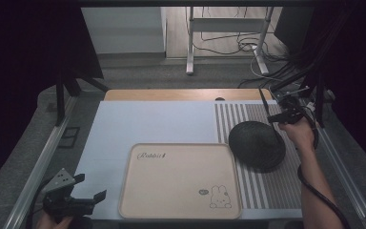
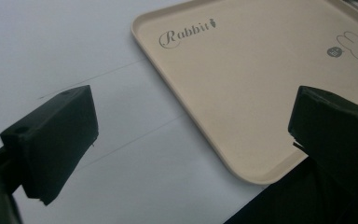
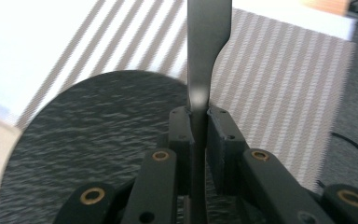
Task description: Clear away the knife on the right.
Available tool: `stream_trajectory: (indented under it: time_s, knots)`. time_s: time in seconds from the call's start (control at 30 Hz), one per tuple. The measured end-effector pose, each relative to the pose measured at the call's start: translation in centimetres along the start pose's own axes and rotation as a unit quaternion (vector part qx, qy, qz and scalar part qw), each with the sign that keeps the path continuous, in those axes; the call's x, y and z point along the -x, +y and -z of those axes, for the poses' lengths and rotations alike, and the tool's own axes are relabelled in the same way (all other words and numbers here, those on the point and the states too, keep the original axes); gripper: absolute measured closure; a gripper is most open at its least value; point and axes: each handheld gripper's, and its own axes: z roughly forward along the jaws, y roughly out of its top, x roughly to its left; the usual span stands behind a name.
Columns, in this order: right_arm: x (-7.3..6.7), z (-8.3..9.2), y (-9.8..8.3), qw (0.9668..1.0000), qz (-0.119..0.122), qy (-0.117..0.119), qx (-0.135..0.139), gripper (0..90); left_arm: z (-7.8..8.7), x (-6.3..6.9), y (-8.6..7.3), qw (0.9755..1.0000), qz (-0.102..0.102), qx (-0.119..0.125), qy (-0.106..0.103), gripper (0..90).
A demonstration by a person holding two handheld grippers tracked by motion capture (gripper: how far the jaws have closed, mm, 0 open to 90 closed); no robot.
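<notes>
With the right gripper (image 3: 198, 116) clamped on just the thin handle (image 3: 204, 42), that black pan (image 1: 257, 145) could twist loose; the left gripper (image 1: 89, 187) gapes empty.

A lab-like recording room: dark curtains (image 1: 24, 43), a bare desk frame (image 1: 226, 28), loose floor cables (image 1: 248, 45)

Your left black plastic two-jaw gripper (image 1: 91, 187) carries a grey three-cornered plate with small holes on its top, and its jaws are thick, blocky pads. Your right black two-jaw gripper (image 3: 199, 122) has flat link arms with brass-coloured rivets and small screws in the pads. A black cable trails along your bare right forearm.
</notes>
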Motion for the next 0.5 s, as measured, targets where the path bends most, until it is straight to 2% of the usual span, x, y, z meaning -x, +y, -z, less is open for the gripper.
stream_trajectory:
  time_s: [0.07, 0.13, 0.5]
  knots:
    - [-1.6, -0.2, -0.2, 0.9998, 0.015, 0.008, -0.004, 80.7, 0.0, 0.0, 0.0, 1.0000, 0.000, 0.000, 0.000, 1.7]
    - [-1.9, -0.2, -0.2, 0.9998, 0.017, 0.010, -0.007, 80.7, 0.0, 0.0, 0.0, 1.0000, 0.000, 0.000, 0.000, 1.7]
    - [-7.4, -0.5, -1.2, 0.9965, 0.066, 0.048, -0.018, 80.7, 0.0, 0.1, 0.0, 1.0000, -0.002, 0.000, 0.001, 1.7]
